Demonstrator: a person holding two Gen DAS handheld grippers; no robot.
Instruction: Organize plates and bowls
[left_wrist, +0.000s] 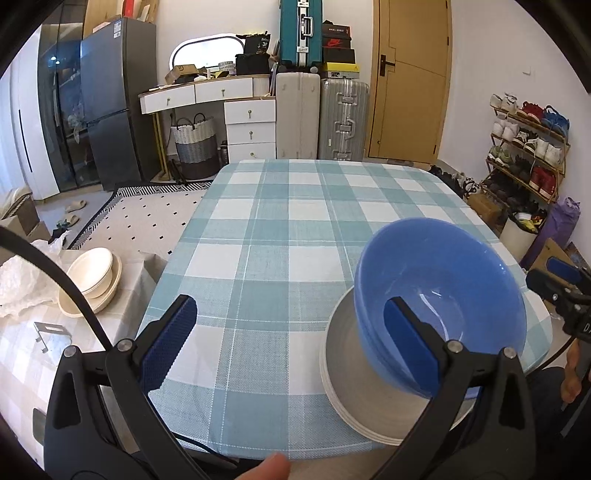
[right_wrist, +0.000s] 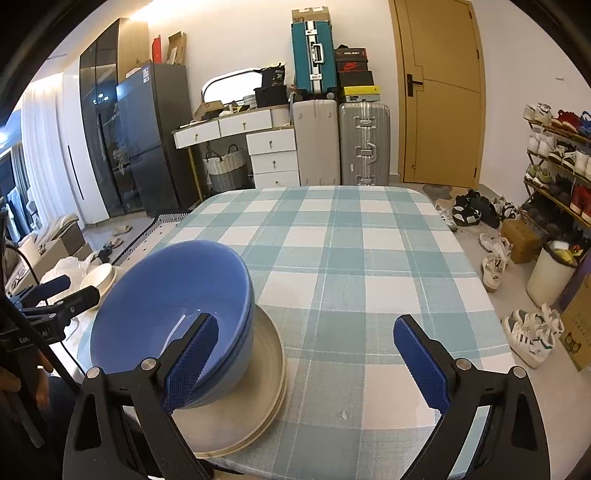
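Nested blue bowls (left_wrist: 443, 284) (right_wrist: 166, 299) sit on a stack of cream plates (left_wrist: 343, 373) (right_wrist: 255, 398) near the front edge of the checked table. My left gripper (left_wrist: 291, 332) stands wide open to the left of the stack, its right finger in front of the bowls, nothing held. My right gripper (right_wrist: 306, 354) is wide open to the right of the stack, its left finger overlapping the bowls' rim in view, nothing between the pads. Cream bowls on a cream plate (left_wrist: 94, 277) (right_wrist: 98, 278) rest on a side table at the left.
The blue-and-white checked tablecloth (left_wrist: 295, 221) (right_wrist: 351, 258) covers the table. Suitcases, a white drawer unit and a brown door stand behind it. Shoes and a shoe rack (right_wrist: 554, 166) are on the right. A finger (left_wrist: 266, 469) shows at the bottom edge.
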